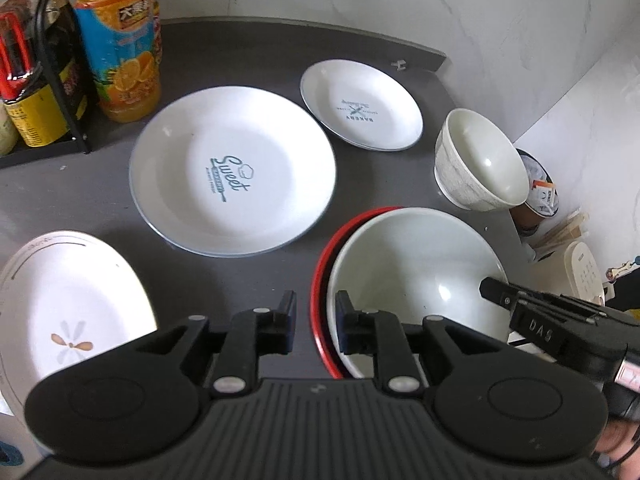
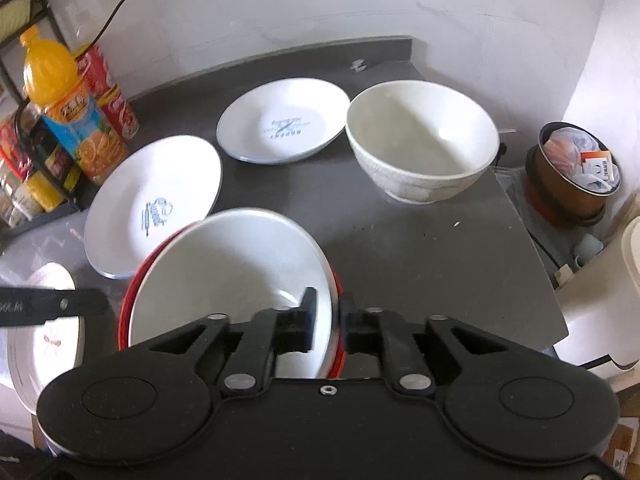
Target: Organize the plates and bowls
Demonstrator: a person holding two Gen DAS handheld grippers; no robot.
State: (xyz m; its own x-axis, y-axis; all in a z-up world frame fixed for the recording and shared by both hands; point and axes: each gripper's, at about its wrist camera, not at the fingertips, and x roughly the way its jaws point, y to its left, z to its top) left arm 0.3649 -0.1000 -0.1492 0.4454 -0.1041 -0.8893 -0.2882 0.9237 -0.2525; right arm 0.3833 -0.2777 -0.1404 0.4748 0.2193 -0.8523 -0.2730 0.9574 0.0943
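Observation:
My right gripper (image 2: 328, 316) is shut on the near rim of a wide bowl (image 2: 224, 272), white inside and red outside, which tilts above the grey counter (image 2: 420, 260). In the left wrist view that bowl (image 1: 412, 264) fills the lower right, with the right gripper (image 1: 496, 292) at its far rim. My left gripper (image 1: 316, 320) is open beside the bowl's left rim, with counter showing in the gap. Flat on the counter lie a large "Sweet" plate (image 1: 232, 172), a smaller "Bakery" plate (image 1: 360, 108) and a flower-print plate (image 1: 68, 300). A deep white bowl (image 1: 480, 160) stands upright at the right edge.
An orange juice bottle (image 1: 120, 40) and a black rack of condiment bottles (image 1: 36, 92) crowd the back left, beside a red can (image 2: 112, 96). Past the counter's right edge, a brown bin with rubbish (image 2: 576, 172) and a white appliance (image 2: 616, 300) sit lower down. White walls close the back.

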